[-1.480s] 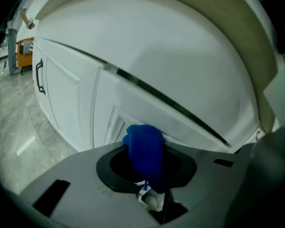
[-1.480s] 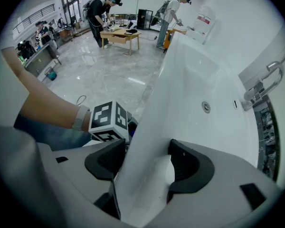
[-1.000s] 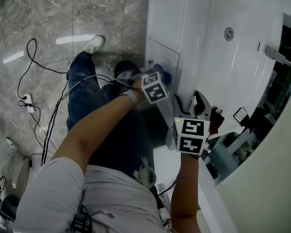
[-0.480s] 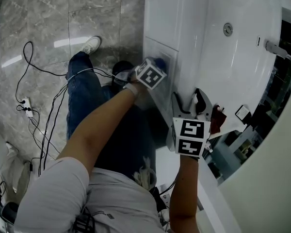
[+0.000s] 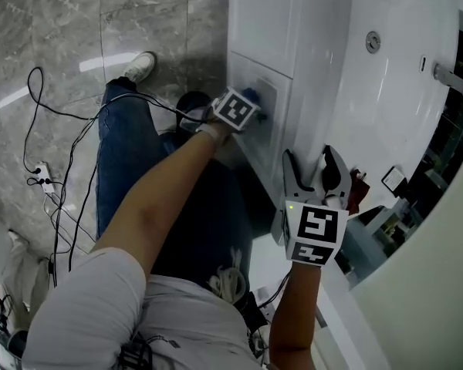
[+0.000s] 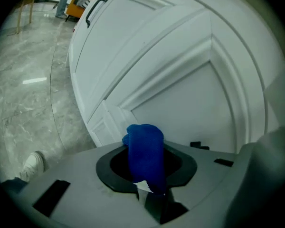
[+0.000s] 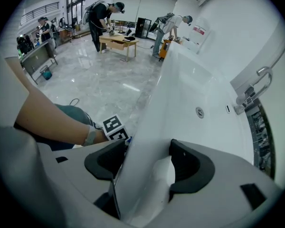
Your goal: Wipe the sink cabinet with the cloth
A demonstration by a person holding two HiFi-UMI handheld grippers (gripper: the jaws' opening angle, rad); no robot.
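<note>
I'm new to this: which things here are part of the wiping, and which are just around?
In use: blue cloth, clamped in the left gripper; white cabinet door.
Just around: cables and power strip on the floor; tap; right gripper, open astride the sink rim.

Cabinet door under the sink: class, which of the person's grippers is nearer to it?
Left. The left gripper holds the blue cloth right at the cabinet door; the right gripper is higher, its tongs open astride the sink rim.
</note>
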